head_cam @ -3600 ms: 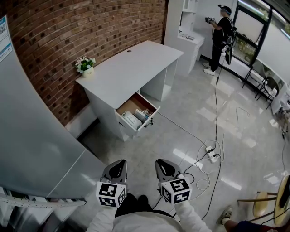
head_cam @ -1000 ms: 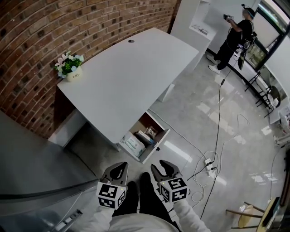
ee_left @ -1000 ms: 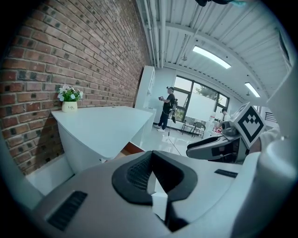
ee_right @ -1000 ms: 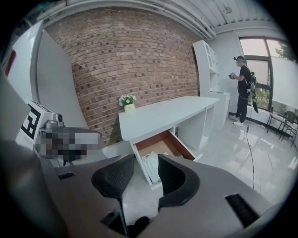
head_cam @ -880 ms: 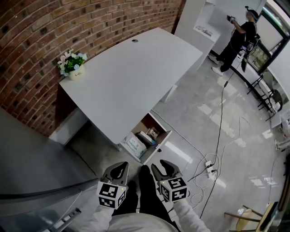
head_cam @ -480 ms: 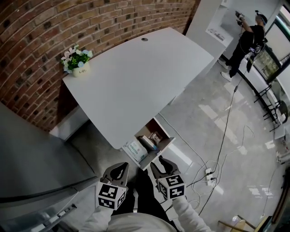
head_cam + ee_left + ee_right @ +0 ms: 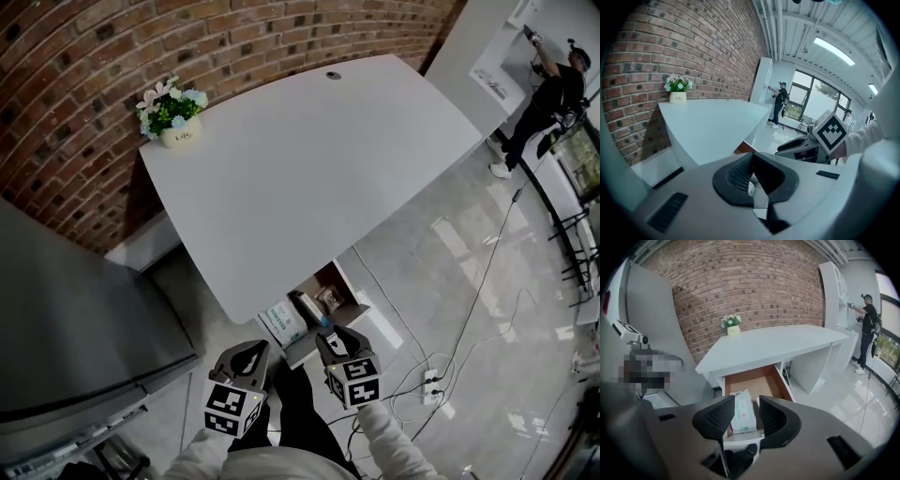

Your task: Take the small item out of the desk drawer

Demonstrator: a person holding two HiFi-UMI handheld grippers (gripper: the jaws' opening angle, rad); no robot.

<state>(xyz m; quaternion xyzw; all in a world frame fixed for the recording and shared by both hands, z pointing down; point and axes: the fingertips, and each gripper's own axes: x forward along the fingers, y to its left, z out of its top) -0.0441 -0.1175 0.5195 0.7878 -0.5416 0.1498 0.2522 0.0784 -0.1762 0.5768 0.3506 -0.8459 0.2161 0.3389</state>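
Note:
The white desk (image 7: 309, 159) has its drawer (image 7: 349, 298) pulled out below the front edge. Inside lie a white-and-green tissue pack (image 7: 281, 322) and a few small packets (image 7: 328, 298). My right gripper (image 7: 337, 339) hovers open just in front of the drawer. In the right gripper view the tissue pack (image 7: 742, 420) shows through the gap of the right gripper (image 7: 746, 400), and the wooden drawer bottom (image 7: 757, 380) lies beyond. My left gripper (image 7: 246, 356) is held open beside it, empty. In the left gripper view the left gripper (image 7: 754, 176) points past the desk's corner (image 7: 712, 124).
A flower pot (image 7: 173, 108) stands at the desk's back corner against the brick wall (image 7: 84, 56). A grey cabinet (image 7: 66, 309) stands at the left. Cables and a power strip (image 7: 431, 384) lie on the floor at the right. A person (image 7: 553, 84) stands far off.
The view has closed in on the desk: the open drawer now sits right in front of both grippers. Both grippers stay side by side with jaws unchanged.

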